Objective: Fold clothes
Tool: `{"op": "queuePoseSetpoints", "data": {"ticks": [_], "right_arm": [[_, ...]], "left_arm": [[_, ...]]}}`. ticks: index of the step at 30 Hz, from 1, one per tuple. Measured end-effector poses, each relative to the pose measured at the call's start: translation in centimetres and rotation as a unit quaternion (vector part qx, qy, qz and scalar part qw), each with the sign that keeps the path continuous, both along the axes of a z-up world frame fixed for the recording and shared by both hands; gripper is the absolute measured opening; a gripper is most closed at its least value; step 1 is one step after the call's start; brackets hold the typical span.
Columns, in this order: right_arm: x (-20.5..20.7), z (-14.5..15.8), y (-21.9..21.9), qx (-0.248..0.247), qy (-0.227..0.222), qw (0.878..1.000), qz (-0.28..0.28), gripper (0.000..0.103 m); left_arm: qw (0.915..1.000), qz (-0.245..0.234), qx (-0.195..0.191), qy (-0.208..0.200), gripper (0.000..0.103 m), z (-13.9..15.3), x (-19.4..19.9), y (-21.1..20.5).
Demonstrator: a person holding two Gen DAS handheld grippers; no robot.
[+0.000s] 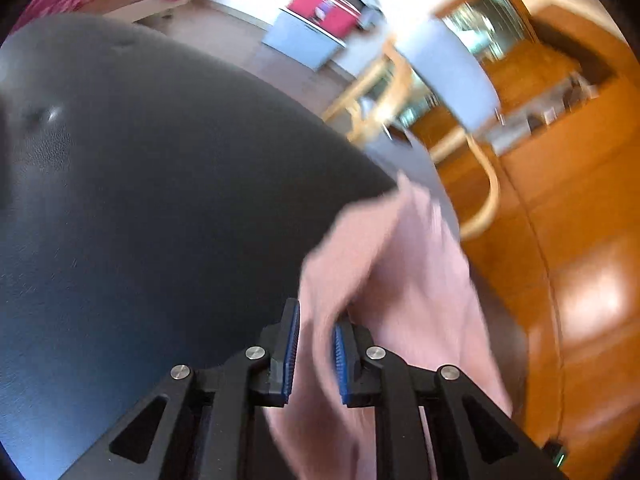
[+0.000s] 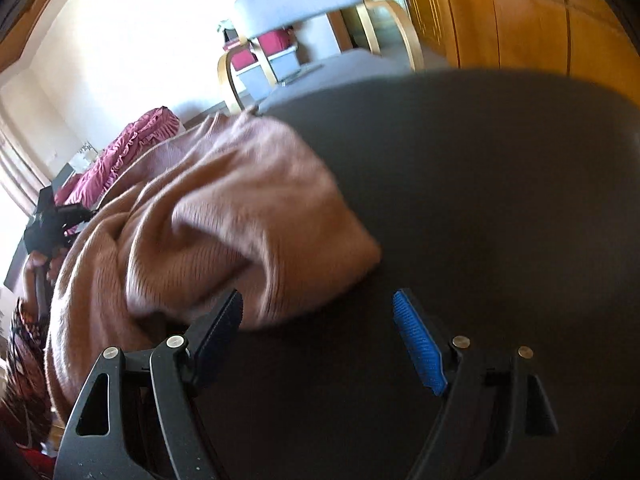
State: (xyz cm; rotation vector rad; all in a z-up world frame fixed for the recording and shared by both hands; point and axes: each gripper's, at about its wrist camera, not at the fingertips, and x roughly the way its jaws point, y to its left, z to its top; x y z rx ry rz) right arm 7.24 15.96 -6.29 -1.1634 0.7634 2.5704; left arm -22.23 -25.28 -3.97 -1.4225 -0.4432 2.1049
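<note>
A pink ribbed garment (image 2: 224, 216) lies bunched on a black leather surface (image 2: 480, 200). In the left wrist view the same pink garment (image 1: 400, 264) hangs off the edge of the black leather surface (image 1: 160, 200), and my left gripper (image 1: 316, 320) is shut on a fold of it between blue pads. My right gripper (image 2: 318, 304) stands open just above the leather, its left finger (image 2: 224, 320) touching the garment's near edge, its blue-padded right finger (image 2: 416, 340) over bare leather. The left gripper (image 2: 52, 228) also shows far left in the right wrist view, in a hand.
A grey-cushioned wooden armchair (image 2: 304, 4) stands beyond the leather surface. Orange wooden cabinets (image 1: 560, 200) line the right side. A magenta ruffled cloth (image 2: 120, 152) lies at the back left. A red and white box (image 1: 320, 12) sits by the far wall.
</note>
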Motion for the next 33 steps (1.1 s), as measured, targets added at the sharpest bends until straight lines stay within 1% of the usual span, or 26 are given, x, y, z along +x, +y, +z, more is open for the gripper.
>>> {"op": "queuePoseSetpoints", "data": {"ticks": [2,4,7,10,13,15,16,17,18,19,20,22,24,25,28,30,32,33], "right_arm": [[0.1,-0.4,-0.4,-0.013,0.0,1.0,0.0,0.08],[0.1,-0.5,-0.9,-0.019,0.006,1.0,0.0,0.08],[-0.7,-0.6,-1.0,-0.021,0.013,1.0,-0.009,0.08],[-1.6,-0.7,-1.2,-0.015,0.02,0.999,-0.021,0.08],[-1.9,-0.7,-1.1,-0.012,0.031,0.999,-0.038,0.08],[-2.2,-0.8,-1.0,-0.01,0.038,0.998,-0.049,0.078],[-2.3,-0.8,-1.0,-0.01,0.041,0.998,-0.055,0.075],[-2.3,-0.8,-1.1,-0.006,0.043,0.997,-0.057,0.069],[-2.3,-0.8,-1.1,-0.002,0.044,0.997,-0.059,0.063],[-2.4,-0.8,-1.1,0.0,0.043,0.997,-0.058,0.044],[-2.4,-0.9,-1.1,0.002,0.04,0.998,-0.056,0.027],[-2.3,-0.9,-1.2,0.001,0.042,0.998,-0.051,0.027],[-2.6,-0.7,-1.2,0.004,0.043,0.998,-0.048,0.024],[-3.2,-0.7,-1.4,0.006,0.043,0.998,-0.048,0.023],[-2.7,0.3,-1.2,0.019,0.064,0.996,-0.057,0.019],[-2.5,1.6,-1.1,0.056,0.073,0.994,-0.061,0.015],[-2.8,3.0,-1.3,0.093,0.075,0.991,-0.06,0.013],[-2.9,3.8,-1.3,0.113,0.078,0.989,-0.062,0.013]], "left_arm": [[0.9999,-0.013,-0.001,0.01,0.015,0.3,1.6,-0.1],[0.9998,-0.015,0.002,0.014,0.015,0.7,2.8,-0.7],[0.9995,-0.025,0.017,0.011,0.015,1.3,4.2,-1.2],[0.9984,-0.052,0.022,0.01,0.016,1.8,5.7,-0.6],[0.9968,-0.075,0.027,-0.001,0.017,1.6,7.3,0.8],[0.9958,-0.088,0.025,-0.006,0.019,1.1,8.0,2.1],[0.9954,-0.094,0.021,-0.005,0.02,0.9,8.4,2.8],[0.9949,-0.099,0.016,-0.003,0.02,0.7,8.7,3.5],[0.995,-0.099,0.007,0.009,0.02,0.5,8.9,4.1],[0.9948,-0.1,-0.002,0.022,0.02,0.4,9.0,4.6],[0.9943,-0.1,-0.012,0.035,0.02,0.3,9.2,5.2],[0.9922,-0.098,-0.04,0.066,0.02,0.2,9.2,5.3],[0.9883,-0.096,-0.068,0.097,0.02,0.1,9.2,5.4],[0.9856,-0.095,-0.082,0.113,0.02,0.0,9.3,5.5],[0.9752,-0.092,-0.124,0.159,0.02,-0.2,9.3,5.6],[0.966,-0.09,-0.152,0.189,0.02,-0.3,9.4,5.7],[0.9551,-0.087,-0.179,0.219,0.02,-0.4,9.4,5.9],[0.9537,-0.088,-0.185,0.221,0.02,-0.4,9.2,6.0]]}}
